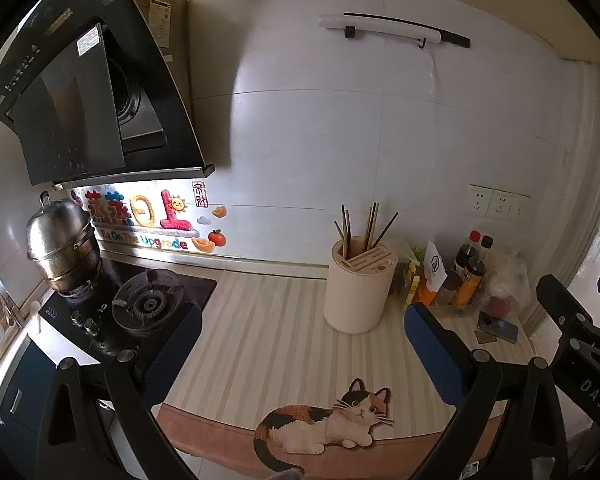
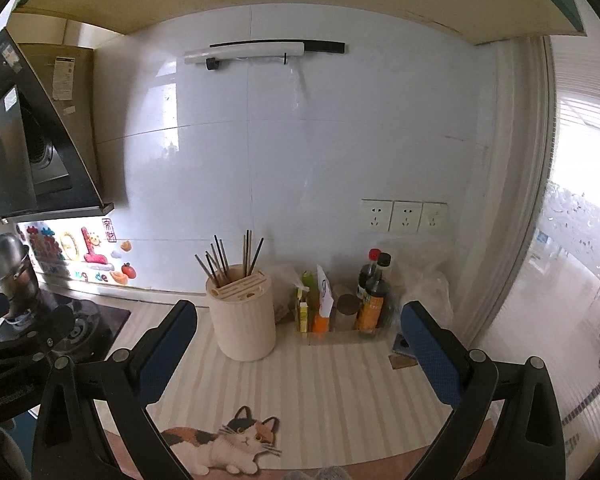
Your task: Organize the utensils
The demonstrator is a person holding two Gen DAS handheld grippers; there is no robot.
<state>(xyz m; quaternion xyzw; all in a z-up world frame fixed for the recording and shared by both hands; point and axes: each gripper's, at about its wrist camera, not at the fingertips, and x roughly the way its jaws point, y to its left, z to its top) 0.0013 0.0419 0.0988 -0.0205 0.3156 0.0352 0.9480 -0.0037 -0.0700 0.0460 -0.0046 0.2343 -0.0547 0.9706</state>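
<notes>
A cream cylindrical utensil holder (image 1: 358, 288) (image 2: 242, 318) stands on the striped counter mat near the wall, with several chopsticks (image 1: 366, 226) (image 2: 230, 256) upright in its slots. My left gripper (image 1: 302, 344) is open above the mat, in front of the holder, with nothing between its blue pads. My right gripper (image 2: 298, 340) is also open and empty, with the holder just beyond and between its fingers, closer to the left one. In the left wrist view the right gripper (image 1: 572, 320) shows at the right edge.
A gas hob (image 1: 140, 304) with a steel steamer pot (image 1: 62, 240) lies left, under a black range hood (image 1: 80, 92). Sauce bottles (image 2: 374, 296) and packets crowd the right corner by a phone (image 1: 498, 328). A cat picture (image 1: 328, 420) marks the mat's front edge. Wall sockets (image 2: 404, 216) sit above.
</notes>
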